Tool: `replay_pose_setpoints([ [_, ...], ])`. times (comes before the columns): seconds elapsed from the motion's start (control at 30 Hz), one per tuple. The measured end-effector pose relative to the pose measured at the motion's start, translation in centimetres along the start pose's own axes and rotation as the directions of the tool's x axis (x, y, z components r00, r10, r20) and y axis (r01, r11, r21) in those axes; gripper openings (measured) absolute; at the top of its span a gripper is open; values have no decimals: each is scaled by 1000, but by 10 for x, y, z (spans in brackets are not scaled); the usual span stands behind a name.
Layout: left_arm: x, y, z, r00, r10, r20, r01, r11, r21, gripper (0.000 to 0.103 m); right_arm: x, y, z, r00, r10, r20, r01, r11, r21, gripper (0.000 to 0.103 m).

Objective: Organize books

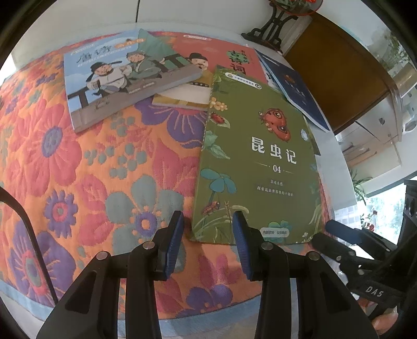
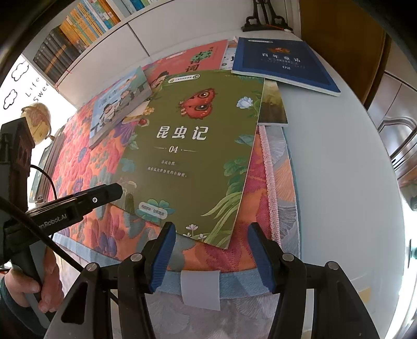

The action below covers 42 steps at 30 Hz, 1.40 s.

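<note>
A green insect book (image 1: pixel 258 161) lies flat on the floral cloth, also in the right wrist view (image 2: pixel 190 146). Behind it lie a light-blue picture book (image 1: pixel 114 78), partly on a red poetry book (image 1: pixel 224 62), and a dark-blue book (image 1: pixel 294 86) at the right. A thin brown book (image 2: pixel 272 104) sticks out from under the green one. My left gripper (image 1: pixel 208 242) is open and empty at the green book's near left corner. My right gripper (image 2: pixel 211 255) is open and empty just short of the book's near edge.
The floral cloth (image 1: pixel 91 169) covers a white table (image 2: pixel 338 169). A black ornate stand (image 1: pixel 271 23) is at the back. A bookshelf with several books (image 2: pixel 75 34) is far left. Wooden cabinets (image 1: pixel 338 67) stand to the right.
</note>
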<state>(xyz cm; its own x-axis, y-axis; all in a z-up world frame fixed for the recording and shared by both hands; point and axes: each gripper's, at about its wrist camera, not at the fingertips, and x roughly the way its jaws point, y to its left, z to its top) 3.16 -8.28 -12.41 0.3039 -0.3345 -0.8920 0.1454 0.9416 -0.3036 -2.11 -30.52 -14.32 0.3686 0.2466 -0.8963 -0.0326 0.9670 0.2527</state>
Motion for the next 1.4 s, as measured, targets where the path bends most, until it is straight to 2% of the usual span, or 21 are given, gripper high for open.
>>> replay_pose_setpoints([
  [0.17, -4, 1, 3, 1000, -10, 15, 9, 1000, 16, 36, -9, -10, 1, 998, 24, 60, -27, 999, 42, 56],
  [0.27, 0, -2, 3, 999, -35, 6, 34, 999, 26, 36, -8, -10, 3, 997, 53, 64, -57, 997, 54, 50],
  [0.33, 3, -8, 3, 1000, -21, 5, 21, 999, 38, 36, -5, -7, 5, 997, 60, 57, -62, 997, 42, 44],
  [0.63, 18, -8, 20, 1000, -15, 21, 14, 999, 28, 36, 14, -5, 23, 999, 5, 51, -8, 999, 51, 44],
  [0.77, 19, -14, 24, 1000, -1, 21, -1, 998, 60, 36, 16, -7, 24, 999, 24, 49, -27, 998, 61, 44],
  [0.87, 8, -15, 19, 999, -44, 32, 41, 996, 77, 36, 16, -9, 22, 999, 22, 49, -25, 998, 54, 44],
  [0.9, 0, -12, 18, 995, -95, 43, 92, 994, 61, 36, 16, -11, 22, 998, 23, 50, -26, 998, 57, 44],
  [0.93, -11, -6, 19, 979, -192, 63, 191, 981, 24, 36, 16, -13, 22, 998, 27, 52, -30, 998, 61, 44],
  [0.97, -21, 2, 20, 949, -304, 85, 307, 952, -16, 36, 16, -14, 22, 998, 33, 52, -37, 997, 64, 44],
  [1.0, -31, 11, 21, 886, -452, 104, 460, 885, -73, 36, 15, -17, 22, 997, 49, 53, -52, 996, 68, 44],
  [1.03, -34, 14, 22, 857, -503, 115, 513, 854, -88, 36, 15, -18, 22, 997, 62, 51, -65, 995, 71, 44],
  [1.07, -36, 12, 23, 857, -502, 118, 512, 855, -79, 36, 15, -20, 22, 996, 74, 53, -78, 994, 72, 44],
  [1.1, -34, 9, 23, 876, -469, 114, 478, 876, -64, 36, 14, -21, 22, 995, 88, 52, -91, 993, 75, 44],
  [1.13, -27, 4, 22, 909, -407, 95, 412, 910, -40, 36, 15, -22, 22, 994, 96, 50, -99, 992, 76, 44],
  [1.17, -17, 0, 21, 931, -358, 69, 361, 932, -29, 36, 15, -22, 22, 994, 97, 50, -100, 992, 74, 44],
  [1.2, -4, -4, 19, 948, -317, 40, 318, 948, -29, 30, 14, -21, 22, 994, 95, 49, -99, 993, 69, 44],
  [1.33, 16, -13, 13, 957, -288, 29, 289, 956, -43, 23, 14, -20, 22, 994, 96, 45, -99, 993, 59, 44],
  [1.37, 15, -15, 12, 951, -305, 39, 307, 950, -55, 21, 14, -20, 23, 994, 99, 41, -101, 993, 59, 44],
  [1.4, 13, -14, 13, 934, -354, 53, 358, 930, -85, 18, 14, -21, 24, 994, 102, 36, -104, 993, 60, 45],
])
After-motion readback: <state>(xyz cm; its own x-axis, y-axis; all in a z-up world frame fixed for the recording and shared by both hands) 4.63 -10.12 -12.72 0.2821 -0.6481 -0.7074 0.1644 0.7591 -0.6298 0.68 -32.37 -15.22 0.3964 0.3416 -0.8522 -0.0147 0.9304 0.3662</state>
